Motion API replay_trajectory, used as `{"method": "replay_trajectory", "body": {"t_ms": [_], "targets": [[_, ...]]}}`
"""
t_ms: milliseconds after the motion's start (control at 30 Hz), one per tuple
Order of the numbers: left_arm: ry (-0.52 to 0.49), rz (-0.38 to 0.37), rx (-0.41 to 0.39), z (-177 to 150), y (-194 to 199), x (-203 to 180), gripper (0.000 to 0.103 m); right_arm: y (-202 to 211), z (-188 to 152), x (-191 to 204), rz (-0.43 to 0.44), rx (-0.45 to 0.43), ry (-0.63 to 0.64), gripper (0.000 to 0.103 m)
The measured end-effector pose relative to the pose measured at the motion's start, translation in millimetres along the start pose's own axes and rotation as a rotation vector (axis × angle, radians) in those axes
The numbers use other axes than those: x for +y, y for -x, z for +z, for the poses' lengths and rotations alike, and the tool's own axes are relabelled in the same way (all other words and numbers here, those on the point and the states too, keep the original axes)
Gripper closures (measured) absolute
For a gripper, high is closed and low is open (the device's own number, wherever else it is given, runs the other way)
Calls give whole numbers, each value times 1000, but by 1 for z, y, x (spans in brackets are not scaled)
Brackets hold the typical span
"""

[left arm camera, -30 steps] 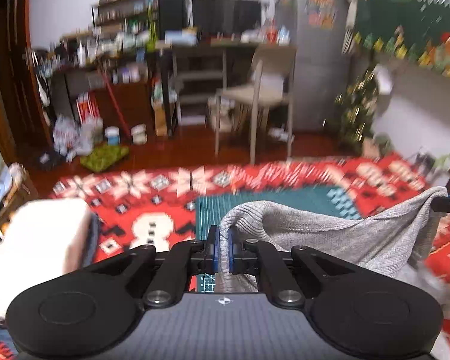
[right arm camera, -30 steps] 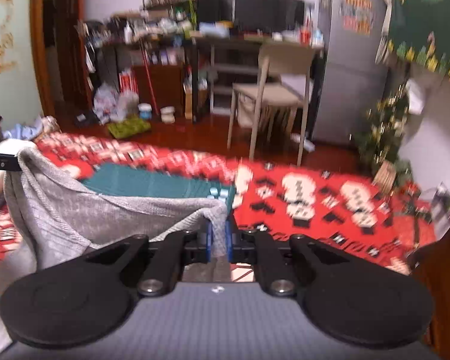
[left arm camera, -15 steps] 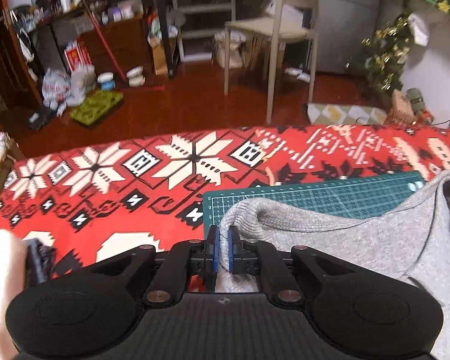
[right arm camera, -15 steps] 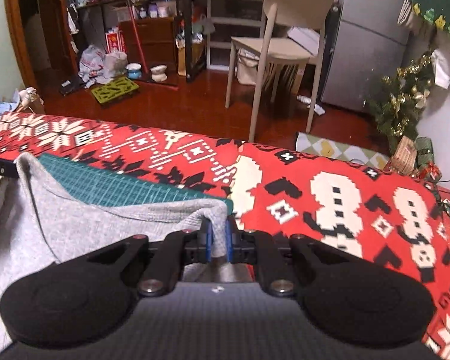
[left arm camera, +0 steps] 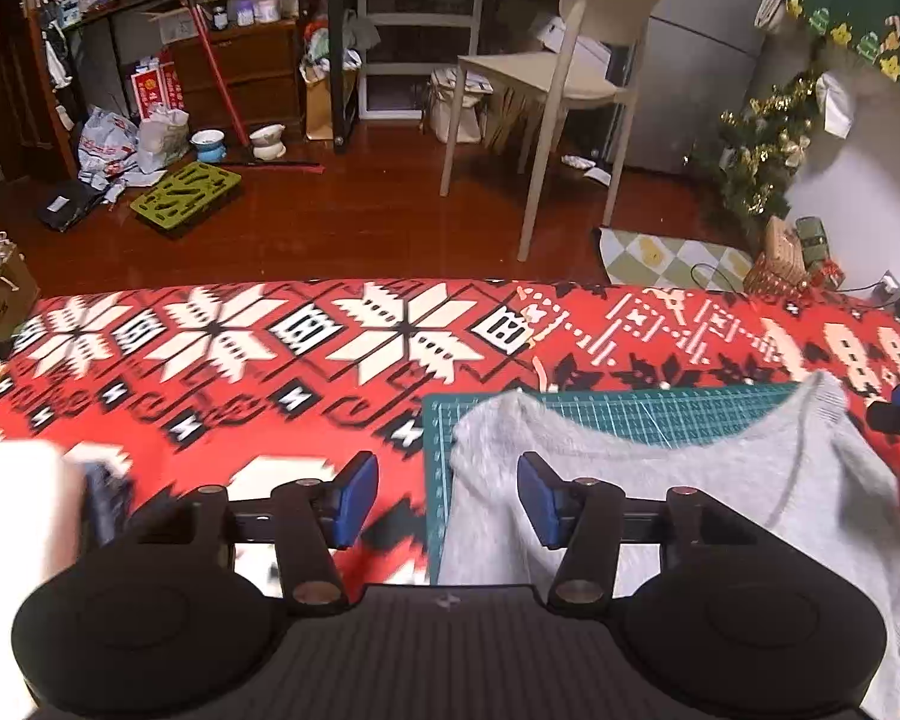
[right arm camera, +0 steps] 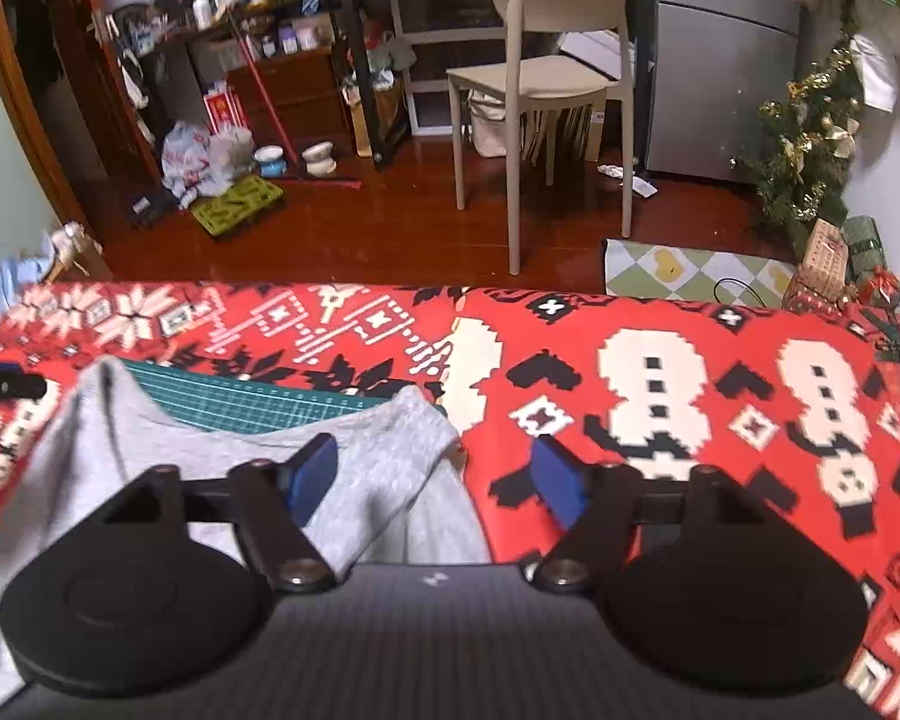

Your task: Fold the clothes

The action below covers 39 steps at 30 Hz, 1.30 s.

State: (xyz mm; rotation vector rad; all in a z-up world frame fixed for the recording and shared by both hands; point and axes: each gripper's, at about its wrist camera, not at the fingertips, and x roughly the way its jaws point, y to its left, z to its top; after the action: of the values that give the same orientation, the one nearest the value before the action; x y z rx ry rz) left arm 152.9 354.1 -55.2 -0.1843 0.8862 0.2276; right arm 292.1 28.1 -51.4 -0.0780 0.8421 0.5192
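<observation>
Opening, the left gripper (left arm camera: 447,499) and right gripper (right arm camera: 435,477) spread their blue-padded fingers (left arm camera: 354,498) free of the grey knitted sweater (left arm camera: 660,516), whose corners lie between them on the green cutting mat (left arm camera: 630,414) covering the red patterned worktop (right arm camera: 660,408).

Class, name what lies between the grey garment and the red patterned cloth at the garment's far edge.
A green cutting mat lies there, under the grey garment and on the red patterned cloth; both wrist views show it.

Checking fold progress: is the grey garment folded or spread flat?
Cannot tell how far it is folded: the grey garment lies loosely on the green mat, its near part out of view.
</observation>
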Motion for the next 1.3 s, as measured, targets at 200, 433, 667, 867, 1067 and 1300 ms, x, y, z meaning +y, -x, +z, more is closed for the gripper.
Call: {"method": "replay_trajectory", "body": {"t_ms": [200, 433, 667, 867, 1067, 1300], "targets": [[36, -38, -54, -44, 64, -3, 50, 63, -24, -3, 19, -32, -53, 26], [48, -46, -64, -100, 100, -16, 51, 115, -78, 5, 4, -21, -121, 16], [61, -55, -87, -143, 119, -28, 52, 141, -125, 14, 10, -17, -163, 12], [53, -60, -137, -168, 119, -35, 52, 154, -148, 15, 21, -64, -198, 12], [96, -103, -161, -170, 116, -24, 52, 145, -159, -16, 13, -7, -292, 23], [151, -116, -141, -168, 106, -13, 54, 130, -172, -42, -17, 87, -373, 72]]}}
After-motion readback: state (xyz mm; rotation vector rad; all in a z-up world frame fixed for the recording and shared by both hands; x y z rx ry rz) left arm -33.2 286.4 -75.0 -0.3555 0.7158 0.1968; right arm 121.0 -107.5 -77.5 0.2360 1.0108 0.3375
